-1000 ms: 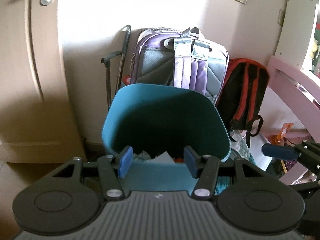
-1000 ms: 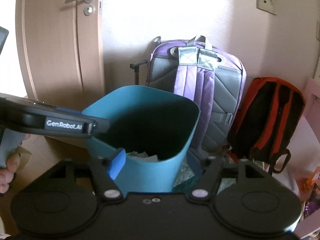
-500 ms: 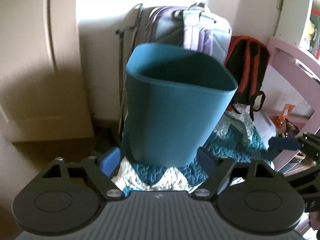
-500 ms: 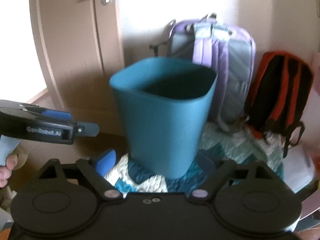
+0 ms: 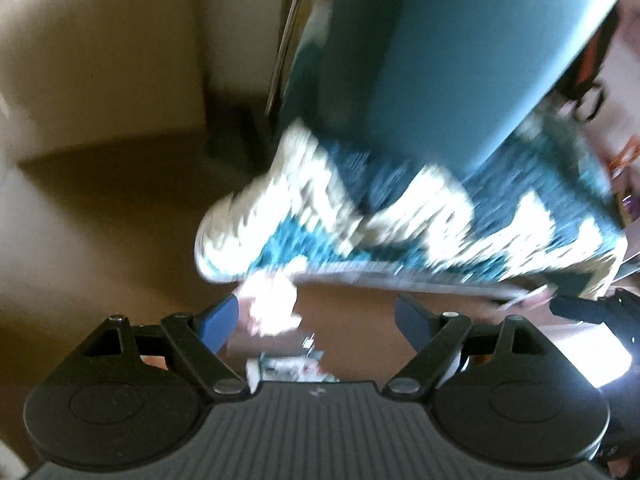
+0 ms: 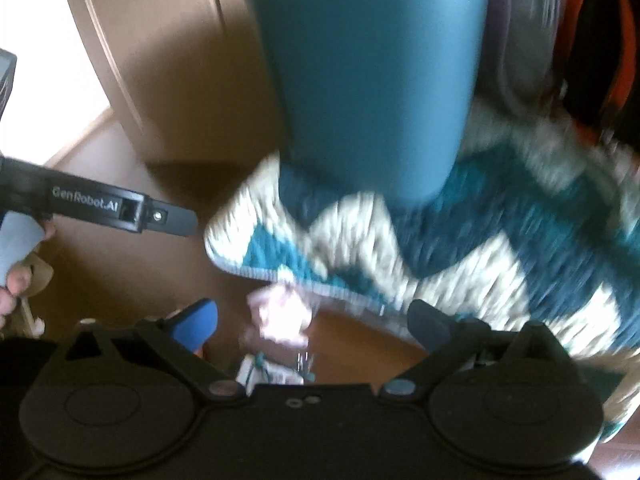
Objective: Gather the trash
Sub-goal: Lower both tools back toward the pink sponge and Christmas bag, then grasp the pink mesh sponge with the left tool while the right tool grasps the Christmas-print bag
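Teal bin point(image 6: 372, 80) upright on chevron rug point(image 6: 460, 248); contents hidden. Left gripper point(image 5: 316, 320) spread over crumpled paper point(image 5: 268, 308). Right gripper point(image 6: 312, 324) opening, nothing pinched.

Brown wooden floor point(image 6: 168, 280), teal-and-cream zigzag rug point(image 6: 500, 248), beige door point(image 6: 132, 40), sunlit doorway

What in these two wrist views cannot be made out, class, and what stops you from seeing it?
- Inside of the teal bin: its rim is cut off by the top edge in both views.
- Pale crumpled scrap on the floor: motion blur hides what it is.
- Printed wrapper: partly hidden behind the right gripper body.
- Rug pattern: smeared by blur.
- Backpacks: cropped by the right wrist view's edge.
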Demonstrator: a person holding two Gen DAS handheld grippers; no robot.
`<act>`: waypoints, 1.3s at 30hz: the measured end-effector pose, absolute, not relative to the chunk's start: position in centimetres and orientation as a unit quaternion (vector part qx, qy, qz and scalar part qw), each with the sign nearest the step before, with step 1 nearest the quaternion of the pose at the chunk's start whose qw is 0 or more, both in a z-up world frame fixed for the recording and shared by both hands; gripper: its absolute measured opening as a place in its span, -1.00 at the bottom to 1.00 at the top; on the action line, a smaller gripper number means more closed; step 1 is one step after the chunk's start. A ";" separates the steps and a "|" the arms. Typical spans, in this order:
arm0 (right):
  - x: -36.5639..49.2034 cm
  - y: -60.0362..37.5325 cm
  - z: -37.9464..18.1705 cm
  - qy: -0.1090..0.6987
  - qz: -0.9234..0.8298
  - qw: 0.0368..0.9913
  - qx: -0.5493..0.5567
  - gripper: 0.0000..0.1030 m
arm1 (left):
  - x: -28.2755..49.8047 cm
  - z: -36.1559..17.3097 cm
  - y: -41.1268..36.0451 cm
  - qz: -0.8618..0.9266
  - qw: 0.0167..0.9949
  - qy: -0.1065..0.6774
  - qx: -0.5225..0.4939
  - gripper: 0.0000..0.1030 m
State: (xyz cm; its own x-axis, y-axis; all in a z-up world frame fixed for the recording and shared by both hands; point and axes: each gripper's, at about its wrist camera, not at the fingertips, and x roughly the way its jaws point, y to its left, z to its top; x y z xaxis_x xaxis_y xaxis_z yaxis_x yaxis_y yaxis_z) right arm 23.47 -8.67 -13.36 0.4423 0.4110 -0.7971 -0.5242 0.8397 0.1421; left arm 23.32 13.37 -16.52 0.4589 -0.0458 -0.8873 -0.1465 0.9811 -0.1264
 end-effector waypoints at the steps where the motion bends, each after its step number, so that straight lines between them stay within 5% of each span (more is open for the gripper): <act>1: 23.6 -8.5 -15.0 0.463 0.276 0.840 -0.063 0.97 | 23.6 -18.2 13.8 0.033 0.842 0.531 -0.094 0.66; 24: 25.4 -1.8 -43.8 0.628 0.331 0.682 -0.177 0.91 | 32.4 -46.2 13.5 -0.037 0.754 0.644 0.124 0.66; 36: 27.0 -0.7 -52.0 0.687 0.310 0.638 -0.161 0.72 | 34.5 -53.8 14.5 -0.019 0.757 0.644 0.111 0.64; 39: 27.5 -0.4 -53.2 0.696 0.309 0.631 -0.146 0.65 | 34.5 -54.2 14.8 -0.021 0.763 0.638 0.107 0.43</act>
State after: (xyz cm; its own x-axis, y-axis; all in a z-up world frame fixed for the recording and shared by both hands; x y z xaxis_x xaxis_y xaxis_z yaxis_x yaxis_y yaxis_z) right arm 27.50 -0.35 -53.17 -0.1603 0.1860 -0.9694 -0.5931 0.7669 0.2453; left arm 34.50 14.76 -54.24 0.1863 0.1043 -0.9769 0.1682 0.9763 0.1363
